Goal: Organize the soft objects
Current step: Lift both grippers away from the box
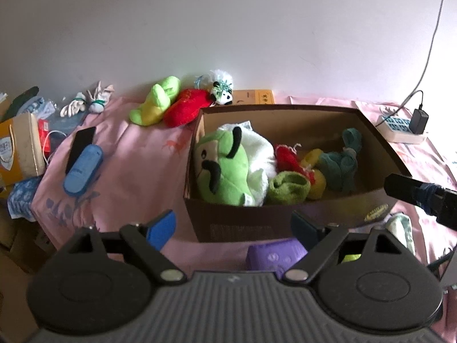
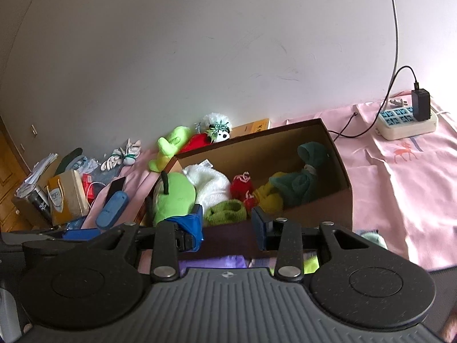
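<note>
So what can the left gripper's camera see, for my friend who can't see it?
A cardboard box on a pink sheet holds a green and white plush toy and small soft things. The open left gripper hovers in front, holding nothing.

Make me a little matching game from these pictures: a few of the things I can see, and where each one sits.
Things:
1. Big green-and-white plush
2. Panda plush
3. Black charger
4. Blue case

Places:
A. plugged into the white power strip
B. on the pink sheet, left of the box
C. inside the cardboard box, left end
D. behind the box, by the wall

Pairs: 1-C, 2-D, 3-A, 4-B
</note>
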`<state>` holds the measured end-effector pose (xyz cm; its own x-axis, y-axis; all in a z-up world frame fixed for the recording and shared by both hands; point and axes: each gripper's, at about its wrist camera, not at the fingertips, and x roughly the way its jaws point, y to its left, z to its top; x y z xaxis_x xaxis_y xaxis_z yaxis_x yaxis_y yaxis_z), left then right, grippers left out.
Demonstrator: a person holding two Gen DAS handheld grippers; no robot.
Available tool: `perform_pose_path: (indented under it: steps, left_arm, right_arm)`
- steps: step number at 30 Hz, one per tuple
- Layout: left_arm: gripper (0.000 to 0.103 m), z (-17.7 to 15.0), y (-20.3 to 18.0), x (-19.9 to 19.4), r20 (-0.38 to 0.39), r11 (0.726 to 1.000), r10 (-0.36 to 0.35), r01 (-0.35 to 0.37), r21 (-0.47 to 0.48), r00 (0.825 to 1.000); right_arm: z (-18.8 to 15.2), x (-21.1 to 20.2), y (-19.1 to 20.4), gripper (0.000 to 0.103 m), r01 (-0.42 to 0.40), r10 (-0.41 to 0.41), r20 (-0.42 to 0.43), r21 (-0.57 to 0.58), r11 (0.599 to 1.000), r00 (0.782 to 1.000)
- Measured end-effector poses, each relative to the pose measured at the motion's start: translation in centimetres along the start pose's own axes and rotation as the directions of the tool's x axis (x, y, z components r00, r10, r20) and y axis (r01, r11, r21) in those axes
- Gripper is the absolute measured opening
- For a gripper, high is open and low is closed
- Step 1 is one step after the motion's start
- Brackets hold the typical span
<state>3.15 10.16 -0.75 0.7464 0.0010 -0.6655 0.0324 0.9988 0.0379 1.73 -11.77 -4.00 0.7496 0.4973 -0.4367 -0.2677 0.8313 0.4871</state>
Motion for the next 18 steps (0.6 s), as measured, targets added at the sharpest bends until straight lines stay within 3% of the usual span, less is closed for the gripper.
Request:
perform_pose_path:
  steps: [18]
  left_arm:
    - [0.089, -3.7, -2.0, -2.3, -0.045, 0.996, -0.049, 0.052, 0.067, 0.998]
  right_arm:
    - [-4.2, -3.6, 1.2, 0.021, 0.026, -0.027, -0.053, -0.025, 0.999, 0.998]
